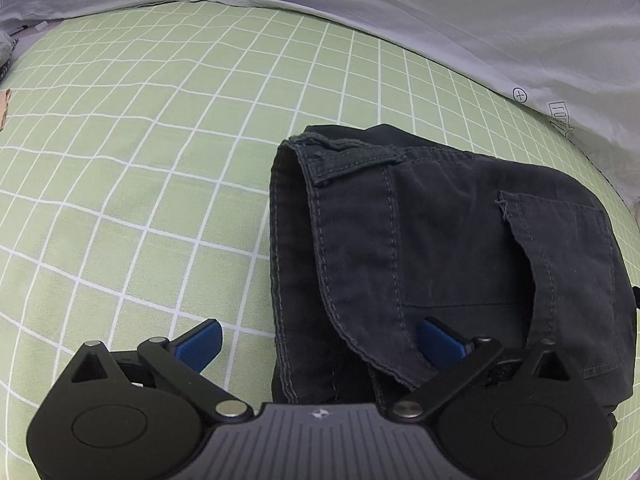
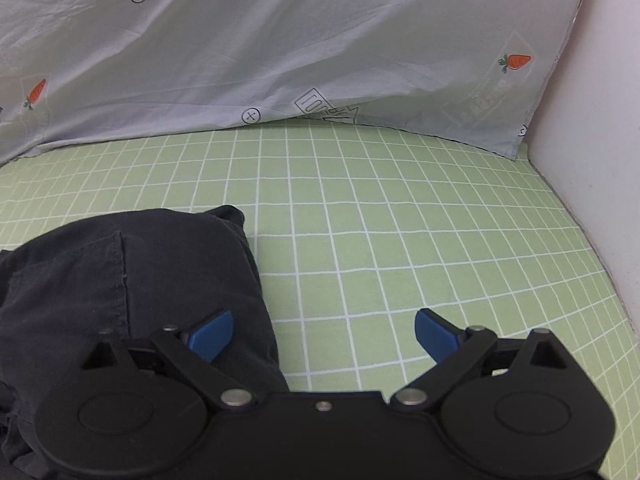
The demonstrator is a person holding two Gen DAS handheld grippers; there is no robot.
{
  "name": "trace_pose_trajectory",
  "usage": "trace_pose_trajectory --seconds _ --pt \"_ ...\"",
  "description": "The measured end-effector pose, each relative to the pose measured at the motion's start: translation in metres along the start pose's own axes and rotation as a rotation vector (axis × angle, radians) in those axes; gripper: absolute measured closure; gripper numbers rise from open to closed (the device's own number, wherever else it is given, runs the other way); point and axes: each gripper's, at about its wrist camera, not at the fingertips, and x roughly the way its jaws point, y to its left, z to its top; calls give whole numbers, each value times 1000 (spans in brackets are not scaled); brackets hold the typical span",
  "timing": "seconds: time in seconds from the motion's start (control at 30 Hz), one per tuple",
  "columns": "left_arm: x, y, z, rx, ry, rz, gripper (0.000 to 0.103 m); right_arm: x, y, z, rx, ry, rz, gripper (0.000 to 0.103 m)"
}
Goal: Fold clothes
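Observation:
A dark navy pair of folded trousers (image 1: 460,256) lies on the green checked sheet (image 1: 140,160), with seams and a back pocket facing up. My left gripper (image 1: 320,344) is open over the garment's near left edge; its right blue pad (image 1: 440,342) is above the cloth and its left pad (image 1: 200,344) is above the sheet. In the right wrist view the trousers (image 2: 120,280) lie at the left. My right gripper (image 2: 324,336) is open at the garment's right edge, its left pad (image 2: 212,334) over the cloth. Neither gripper holds anything.
A pale grey printed sheet (image 2: 280,40) with carrots drapes along the far side of the bed. A white wall or board (image 2: 600,140) stands at the right. Green sheet (image 2: 400,240) stretches right of the trousers and, in the left wrist view, left of them.

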Motion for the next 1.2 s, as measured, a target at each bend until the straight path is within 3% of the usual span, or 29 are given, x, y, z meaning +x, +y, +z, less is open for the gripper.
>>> trace_pose_trajectory --seconds 0.07,0.37,0.43,0.47,0.5,0.53,0.57,0.63,0.7,0.73,0.8,0.87,1.0,1.2 --pt "2 2 -2 8 -11 -17 0 4 3 3 15 12 109 4" --pt "6 -7 9 169 -7 -68 3 59 8 3 144 175 288 4" --pt "6 -9 11 201 -10 -98 11 65 13 -1 173 198 275 6" --pt "6 -10 12 215 -12 -115 20 66 16 -4 186 197 281 9" --pt "5 -11 13 230 -13 -132 23 64 18 -6 202 195 282 21" --pt "5 -11 14 230 -12 -135 25 62 19 -9 217 193 282 29" --pt "4 -11 15 227 -14 -145 33 57 22 -11 214 178 268 33" --pt "0 -10 17 208 -22 -167 46 46 28 -14 193 144 234 60" --pt "-5 -13 19 210 -35 -177 60 33 30 -16 185 101 211 74" --pt "-8 -16 20 225 -45 -174 62 26 27 -17 203 81 209 80" --pt "-15 -24 21 273 -80 -183 73 14 19 -18 240 54 195 85" --pt "-17 -35 24 296 -95 -201 76 2 11 -19 277 28 179 86" --pt "-14 -71 29 345 -109 -239 79 -13 -21 -31 343 5 138 87" --pt "4 -163 21 465 -116 -287 79 -24 -99 -52 449 -27 62 87"
